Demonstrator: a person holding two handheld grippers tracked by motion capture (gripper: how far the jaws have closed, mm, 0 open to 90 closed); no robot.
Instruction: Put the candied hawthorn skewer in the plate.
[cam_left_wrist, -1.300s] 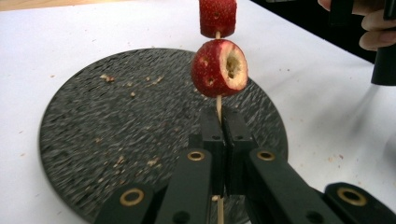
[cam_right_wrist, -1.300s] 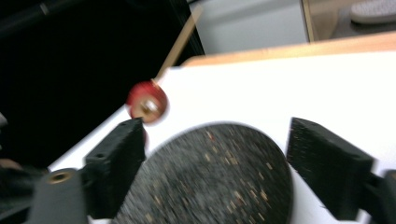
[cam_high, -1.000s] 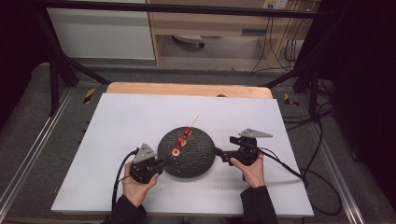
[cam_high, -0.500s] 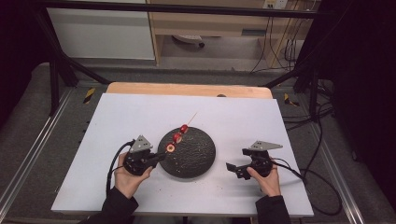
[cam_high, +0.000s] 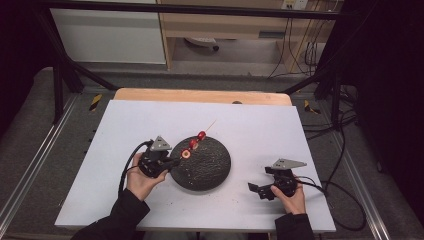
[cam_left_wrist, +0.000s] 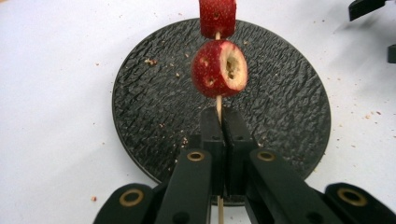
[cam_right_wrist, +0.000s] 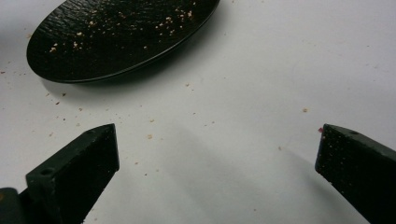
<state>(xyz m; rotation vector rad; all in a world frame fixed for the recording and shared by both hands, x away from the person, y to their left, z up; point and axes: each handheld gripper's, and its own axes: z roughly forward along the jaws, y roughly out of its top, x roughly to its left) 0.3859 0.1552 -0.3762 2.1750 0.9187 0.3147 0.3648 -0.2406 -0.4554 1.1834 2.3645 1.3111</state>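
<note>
- Two strawberry pieces (cam_left_wrist: 219, 67) sit on a skewer (cam_left_wrist: 218, 105) clamped in the left gripper (cam_left_wrist: 223, 122) above the black plate (cam_high: 210, 172).
- Right gripper (cam_high: 261, 190): jaws wide apart, empty, over the desk (cam_high: 260, 135).

The round black textured plate (cam_high: 202, 167) lies on the white table (cam_high: 125, 125), between the left gripper (cam_high: 172, 163) and the right gripper (cam_high: 256, 189), the thin wooden strawberry skewer (cam_high: 194, 144) above its rim.

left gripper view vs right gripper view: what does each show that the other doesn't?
Left gripper view alone: the left gripper shut on a skewer that carries two strawberry pieces, held over the plate. Right gripper view alone: the right gripper with jaws wide apart and nothing between them, over bare white table. Both: the black textured plate, crumbs and the white table.
</note>
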